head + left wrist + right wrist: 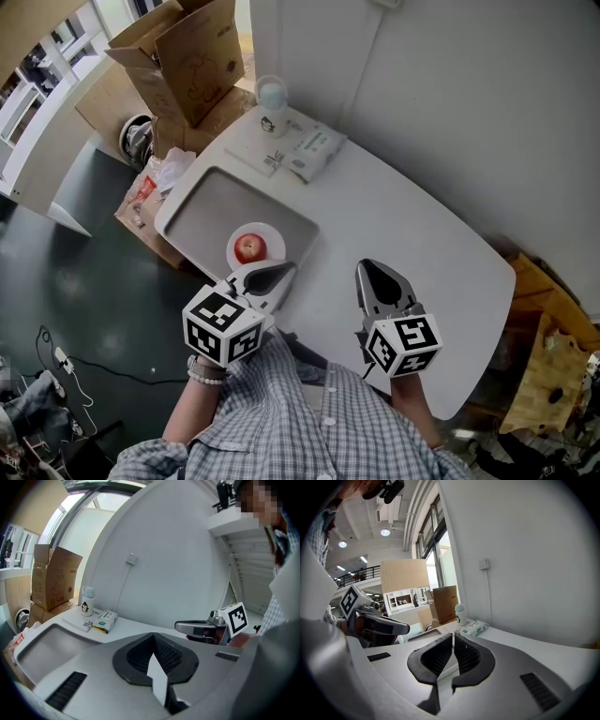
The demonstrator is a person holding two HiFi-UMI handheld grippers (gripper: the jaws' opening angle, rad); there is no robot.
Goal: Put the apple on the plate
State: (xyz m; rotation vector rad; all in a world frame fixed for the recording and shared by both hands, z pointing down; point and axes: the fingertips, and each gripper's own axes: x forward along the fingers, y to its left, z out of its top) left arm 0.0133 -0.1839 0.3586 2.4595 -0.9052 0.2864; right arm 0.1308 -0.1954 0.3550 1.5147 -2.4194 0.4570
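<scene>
- Head view: the red apple (248, 247) lies in the middle of a small white plate (275, 239). The plate stands in the near corner of a grey tray (211, 202) on the white table (412, 216).
- The left gripper (286, 271) is held just beside the plate's near rim, apart from the apple, with its jaws pressed together.
- The right gripper (367, 270) is over bare tabletop, well apart from the plate, and narrows to a closed point.
- At the table's far end are a white bottle (271, 94) and a wipes pack (317, 150). An open cardboard box (187, 56) is on the floor beyond.
- Left gripper view: the left gripper (153, 638) has its ribbed black pads meeting, with nothing between them.
- The tray (40, 649) lies to the left, and the bottle (87, 601) and wipes pack (104, 619) are behind it.
- The right gripper (181, 626) shows at the right.
- Right gripper view: the right gripper (453, 638) has its pads drawn together to a hairline seam, pinching nothing.
- The left gripper (406, 629) reaches in from the left.
- The bottle (460, 612) and wipes pack (473, 628) lie ahead by the wall.
</scene>
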